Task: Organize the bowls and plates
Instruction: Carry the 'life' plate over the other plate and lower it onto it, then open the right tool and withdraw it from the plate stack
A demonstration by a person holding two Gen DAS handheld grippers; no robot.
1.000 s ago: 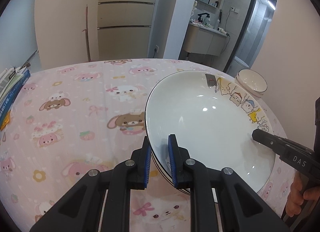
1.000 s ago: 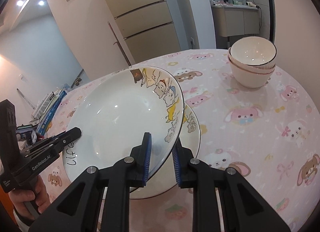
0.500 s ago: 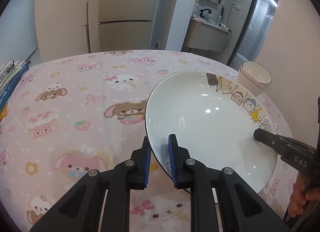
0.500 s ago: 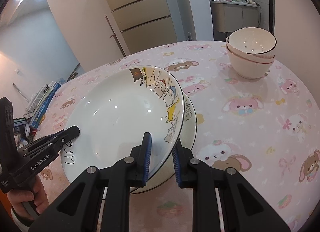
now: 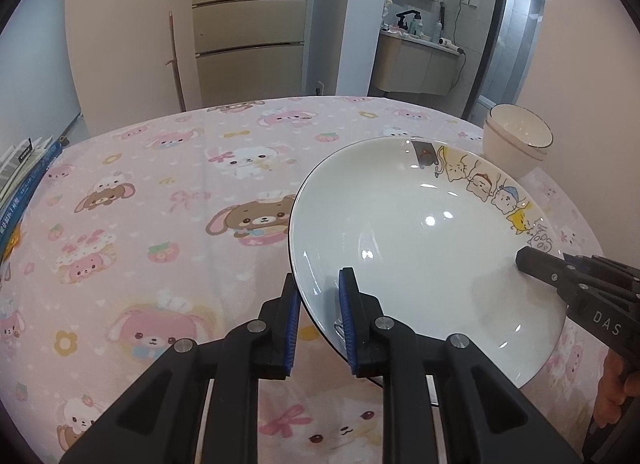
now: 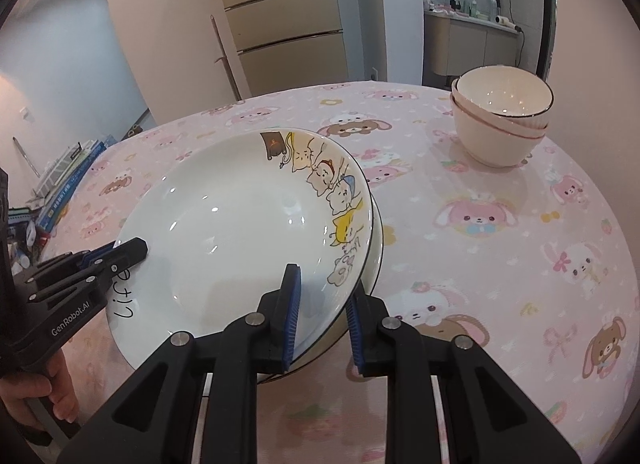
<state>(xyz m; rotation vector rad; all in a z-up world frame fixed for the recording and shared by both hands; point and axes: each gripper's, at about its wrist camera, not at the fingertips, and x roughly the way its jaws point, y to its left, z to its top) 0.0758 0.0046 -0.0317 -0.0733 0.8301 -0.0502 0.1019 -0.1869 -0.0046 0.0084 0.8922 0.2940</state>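
Two plates; two bowls

Beige cabinet fronts with horizontal grooves fill the back wall. A stick leans beside them. Through an opening right, a vanity holds bottles. The worktop's cloth is pink, cartoon-printed.

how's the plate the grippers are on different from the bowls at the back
The cartoon plate is wide and shallow; the stacked bowls are small and deep. The plate has printed animals along its rim; the bowls look plain. Both grippers reach the plate's rim; nothing touches the bowls. Both are white-ish with a dark rim line, each atop another like piece.
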